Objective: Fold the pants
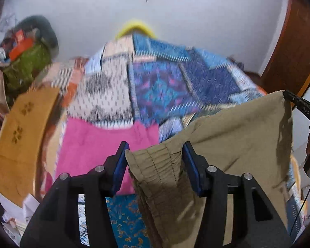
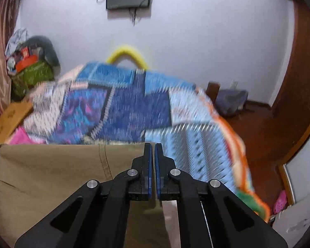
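Khaki pants (image 1: 233, 136) hang stretched in the air between my two grippers above the bed. My left gripper (image 1: 155, 150) has its jaws wide apart, with the gathered elastic waistband (image 1: 157, 165) bunched between them against the right finger. My right gripper (image 2: 153, 150) is shut on the other end of the pants (image 2: 51, 177); it also shows at the far right of the left wrist view (image 1: 289, 97), pinching the cloth's upper corner.
A bed with a blue patchwork quilt (image 2: 134, 107) lies ahead. A pink garment (image 1: 97, 148) lies on it, a mustard cloth (image 1: 22, 128) at its left. A green bag of clutter (image 1: 26, 62) stands far left. A wooden door (image 2: 299, 82) is right.
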### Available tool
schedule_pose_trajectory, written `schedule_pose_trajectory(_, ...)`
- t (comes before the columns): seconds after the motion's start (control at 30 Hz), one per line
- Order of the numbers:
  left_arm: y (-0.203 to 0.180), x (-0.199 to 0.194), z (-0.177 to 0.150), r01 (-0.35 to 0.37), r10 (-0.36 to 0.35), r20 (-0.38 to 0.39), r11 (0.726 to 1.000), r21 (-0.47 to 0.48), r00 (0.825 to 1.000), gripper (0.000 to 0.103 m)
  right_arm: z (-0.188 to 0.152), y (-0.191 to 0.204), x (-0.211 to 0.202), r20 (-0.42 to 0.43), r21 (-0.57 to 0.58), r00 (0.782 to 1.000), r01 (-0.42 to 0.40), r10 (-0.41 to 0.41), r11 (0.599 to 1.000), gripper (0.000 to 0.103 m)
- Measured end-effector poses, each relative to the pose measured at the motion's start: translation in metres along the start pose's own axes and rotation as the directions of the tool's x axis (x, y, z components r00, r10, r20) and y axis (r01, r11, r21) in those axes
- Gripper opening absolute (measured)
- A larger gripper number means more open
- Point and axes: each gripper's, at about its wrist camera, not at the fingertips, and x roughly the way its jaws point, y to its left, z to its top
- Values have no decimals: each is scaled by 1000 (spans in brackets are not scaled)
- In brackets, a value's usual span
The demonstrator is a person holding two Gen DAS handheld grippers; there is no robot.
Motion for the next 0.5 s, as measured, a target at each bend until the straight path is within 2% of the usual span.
schedule_pose_trajectory(0.13,-15,-43,5,3,-7,69,999,52,998,53,18,-13,-49,71,36,997,-20,18,999,2)
schedule_pose_trajectory(0.23,-25,-69,-3,3,-11,93,996,85,996,53,16,-19,-83,105,43,994,-39,35,998,2)
schedule_pose_trajectory(0.33,-33,-89,-18,-1,-11,104,993,118,994,53,5,-25,-115,124,57,991,-64,57,996,2)
schedule_pose_trajectory(0.5,-38,-112,-51,15,-31,106,989,145,994,53,-34,-30,-155,114,76,989,-108,99,991,2)
